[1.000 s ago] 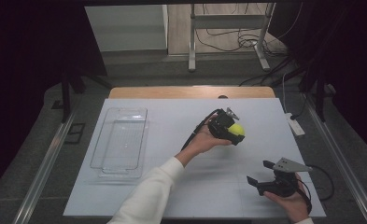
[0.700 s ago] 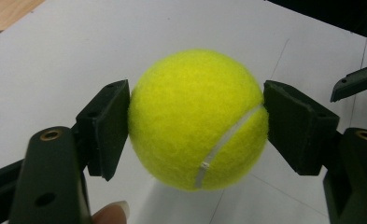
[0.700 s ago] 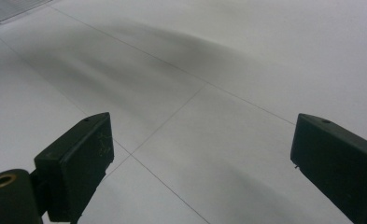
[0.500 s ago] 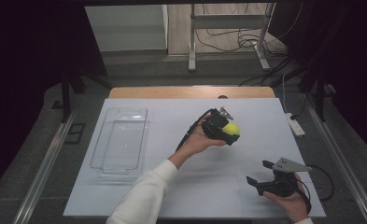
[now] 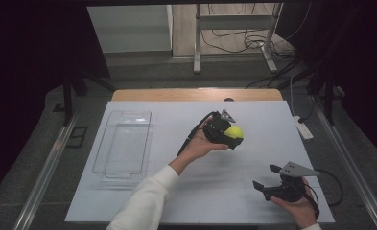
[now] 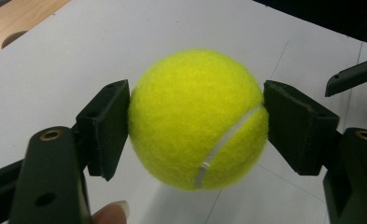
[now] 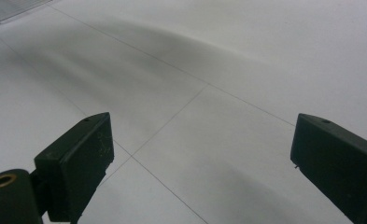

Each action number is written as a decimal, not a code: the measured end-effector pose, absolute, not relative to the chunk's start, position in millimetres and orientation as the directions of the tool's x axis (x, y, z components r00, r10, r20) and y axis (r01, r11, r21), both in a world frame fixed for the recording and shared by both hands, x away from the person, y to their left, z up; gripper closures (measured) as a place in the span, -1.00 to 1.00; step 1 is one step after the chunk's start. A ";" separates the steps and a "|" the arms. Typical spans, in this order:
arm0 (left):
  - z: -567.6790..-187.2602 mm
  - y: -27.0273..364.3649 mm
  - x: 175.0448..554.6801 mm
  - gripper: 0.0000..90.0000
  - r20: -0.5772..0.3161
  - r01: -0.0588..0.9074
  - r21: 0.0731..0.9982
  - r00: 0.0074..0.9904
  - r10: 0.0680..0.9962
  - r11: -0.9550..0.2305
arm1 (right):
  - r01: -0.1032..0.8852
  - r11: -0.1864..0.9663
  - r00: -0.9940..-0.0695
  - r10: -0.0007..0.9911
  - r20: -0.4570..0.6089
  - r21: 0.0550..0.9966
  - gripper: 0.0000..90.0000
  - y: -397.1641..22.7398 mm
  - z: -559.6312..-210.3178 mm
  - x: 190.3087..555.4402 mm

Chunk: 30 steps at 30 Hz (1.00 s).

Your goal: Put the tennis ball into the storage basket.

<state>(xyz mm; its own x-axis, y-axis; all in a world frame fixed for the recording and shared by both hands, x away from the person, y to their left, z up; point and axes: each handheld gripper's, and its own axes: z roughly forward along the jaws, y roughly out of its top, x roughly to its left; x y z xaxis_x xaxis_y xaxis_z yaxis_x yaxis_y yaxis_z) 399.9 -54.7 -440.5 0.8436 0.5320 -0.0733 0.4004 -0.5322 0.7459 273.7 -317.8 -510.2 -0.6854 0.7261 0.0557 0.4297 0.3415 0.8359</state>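
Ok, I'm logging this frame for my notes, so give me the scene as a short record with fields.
held object: fuzzy yellow tennis ball
holder: left gripper, pads pressed on both sides of the ball, lifted off the table
right gripper: jaws open, nothing between them, low over the table
container: clear plastic rectangular tray, on the left side, holds nothing
surface: white table top

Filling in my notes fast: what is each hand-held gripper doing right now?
Left hand-held gripper: closed on the tennis ball, held above the table.
Right hand-held gripper: open, holding nothing.
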 end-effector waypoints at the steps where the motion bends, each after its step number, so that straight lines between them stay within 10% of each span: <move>1: -440.4 -54.3 399.6 -0.39 -0.073 0.399 0.746 0.844 0.531 -0.532 | 0.427 0.342 -0.686 0.726 0.053 0.837 -0.86 -317.8 -510.1 273.8; 30: -437.4 -40.8 392.1 -0.39 -0.077 0.396 0.766 0.838 0.540 -0.507 | 0.428 0.343 -0.685 0.727 0.052 0.836 -0.86 -317.8 -510.3 273.8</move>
<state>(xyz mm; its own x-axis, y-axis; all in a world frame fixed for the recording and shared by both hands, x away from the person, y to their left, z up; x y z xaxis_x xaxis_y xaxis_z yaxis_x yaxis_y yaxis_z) 392.1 -40.8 -437.4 0.8384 0.5395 -0.0771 0.3965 -0.5067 0.7655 273.8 -317.8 -510.3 -0.6847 0.7270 0.0519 0.4279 0.3433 0.8361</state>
